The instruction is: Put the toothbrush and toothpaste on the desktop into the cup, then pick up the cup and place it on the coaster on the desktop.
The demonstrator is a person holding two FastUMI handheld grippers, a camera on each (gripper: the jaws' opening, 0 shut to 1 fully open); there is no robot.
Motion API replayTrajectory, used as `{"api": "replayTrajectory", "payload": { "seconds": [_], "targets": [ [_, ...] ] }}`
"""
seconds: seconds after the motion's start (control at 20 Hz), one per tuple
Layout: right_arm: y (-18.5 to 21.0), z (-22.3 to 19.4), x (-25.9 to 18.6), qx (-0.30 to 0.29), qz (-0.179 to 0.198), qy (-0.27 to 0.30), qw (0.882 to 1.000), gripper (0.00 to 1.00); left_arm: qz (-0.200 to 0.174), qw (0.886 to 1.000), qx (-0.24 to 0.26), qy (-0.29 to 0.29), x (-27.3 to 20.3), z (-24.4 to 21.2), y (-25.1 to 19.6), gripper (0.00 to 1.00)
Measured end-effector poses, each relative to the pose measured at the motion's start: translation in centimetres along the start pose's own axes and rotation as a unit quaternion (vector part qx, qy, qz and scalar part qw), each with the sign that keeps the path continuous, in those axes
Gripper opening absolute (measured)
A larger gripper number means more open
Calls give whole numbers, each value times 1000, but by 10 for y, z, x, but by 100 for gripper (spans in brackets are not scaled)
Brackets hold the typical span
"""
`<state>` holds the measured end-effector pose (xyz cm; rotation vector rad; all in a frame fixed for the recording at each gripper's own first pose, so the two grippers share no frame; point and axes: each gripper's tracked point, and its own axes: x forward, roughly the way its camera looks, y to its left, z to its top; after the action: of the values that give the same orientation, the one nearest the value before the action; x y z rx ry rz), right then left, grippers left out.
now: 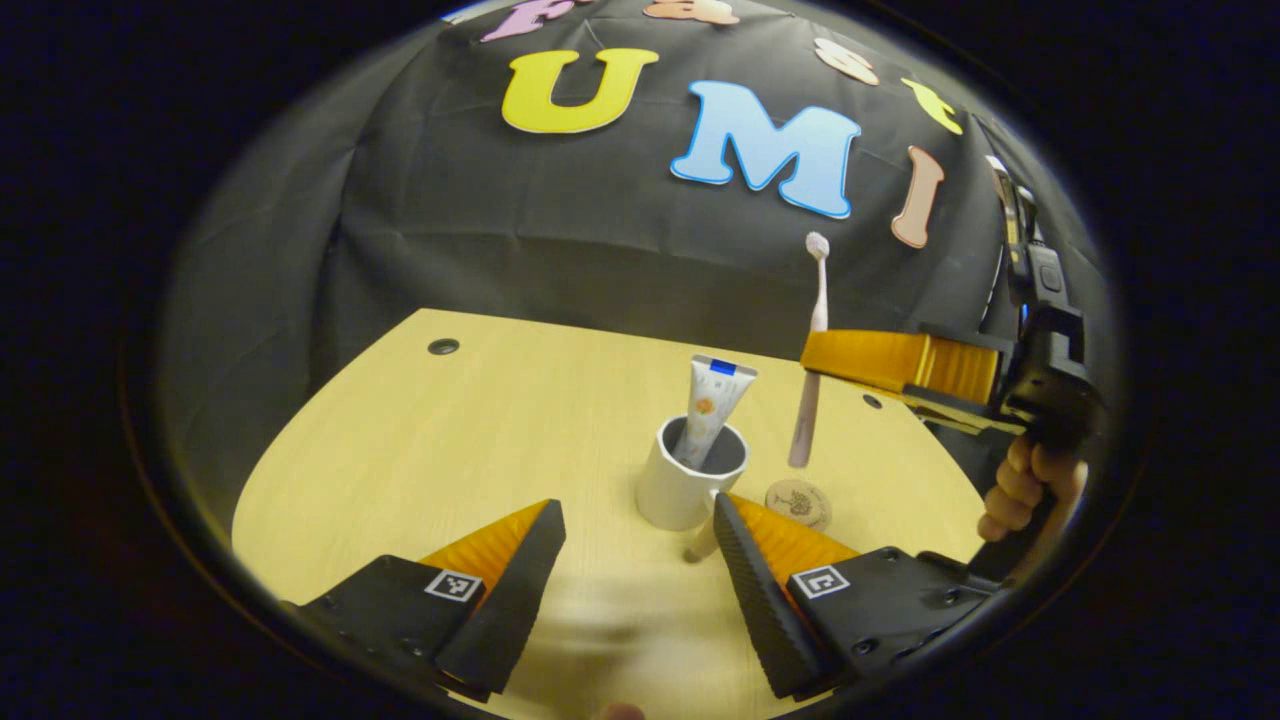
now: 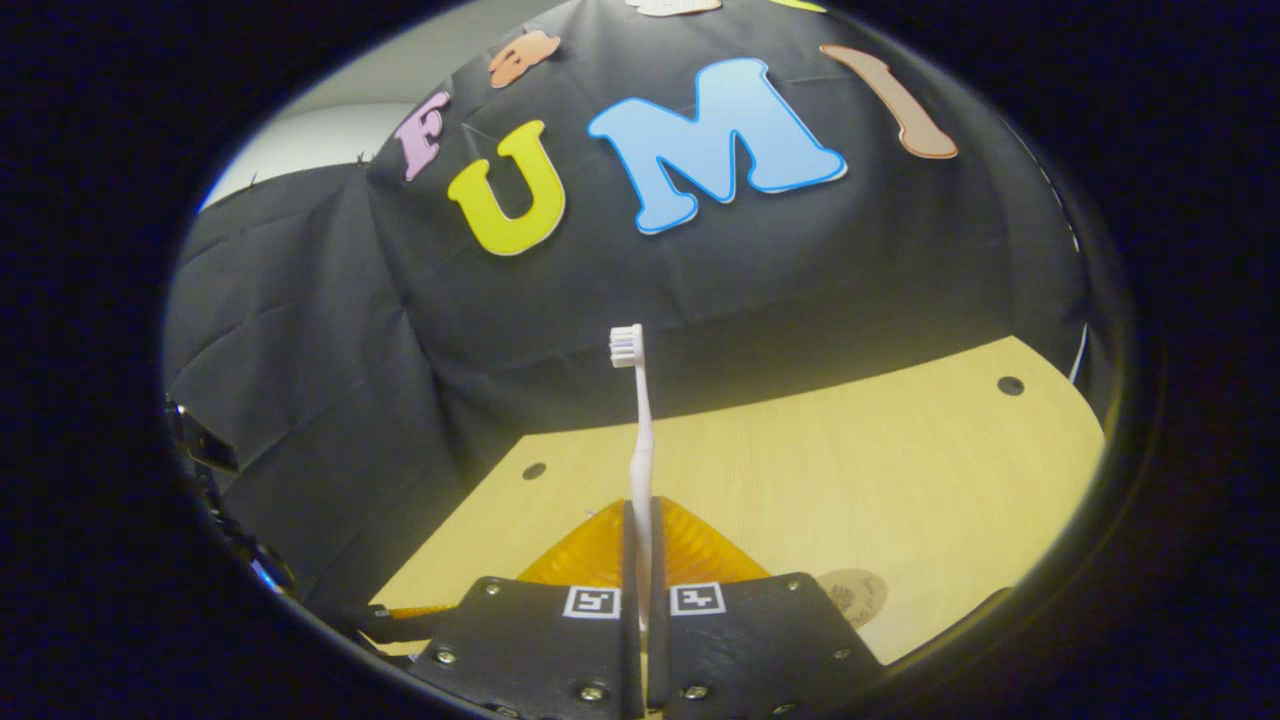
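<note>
A white cup (image 1: 688, 478) stands on the wooden desktop (image 1: 480, 440) with the toothpaste tube (image 1: 712, 405) upright inside it. Just right of the cup lies a small round coaster (image 1: 798, 501). My left gripper (image 1: 634, 555) is open, low over the desk in front of the cup, nothing between its fingers. The right gripper (image 1: 815, 360), held by a hand (image 1: 1025, 485), is shut on a pale pink toothbrush (image 1: 812, 350) that hangs upright in the air right of the cup, bristles up. In the right gripper view the toothbrush (image 2: 640, 430) rises from my shut right gripper (image 2: 640, 520), with the coaster (image 2: 852, 594) below.
The desktop has small dark holes (image 1: 443, 346) near its back edge. A black cloth wall (image 1: 560, 220) closes off the back and sides. Bare wood (image 2: 880, 470) stretches to the right in the right gripper view.
</note>
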<state>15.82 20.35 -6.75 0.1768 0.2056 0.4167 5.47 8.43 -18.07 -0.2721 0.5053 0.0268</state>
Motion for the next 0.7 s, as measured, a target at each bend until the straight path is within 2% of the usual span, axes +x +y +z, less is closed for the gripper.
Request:
{"api": "replayTrajectory", "payload": {
  "seconds": [0.05, 0.15, 0.2, 0.3, 0.35, 0.7],
  "targets": [
    [-1, 3, 6, -1, -5, -15, 1000, 4, 0, 1000, 0, -1, -1, 1, 1, 99],
    [-5, 1, 21, 16, -25, -31, 999, 4, -4, 1000, 2, 1, -2, 1, 3, 94],
    [-8, -2, 27, 27, -31, -35, 999, 4, -7, 1000, 2, 3, -3, 0, 3, 96],
    [-12, -13, 39, 43, -42, -30, 998, 4, -13, 1000, 1, 14, -1, -4, 4, 94],
    [-14, -19, 41, 47, -48, -24, 997, 4, -15, 1000, -1, 17, -2, -6, 6, 96],
    [-17, -20, 41, 36, -73, -56, 995, 4, -9, 999, -10, 32, 4, -14, 24, 94]
  ]
}}
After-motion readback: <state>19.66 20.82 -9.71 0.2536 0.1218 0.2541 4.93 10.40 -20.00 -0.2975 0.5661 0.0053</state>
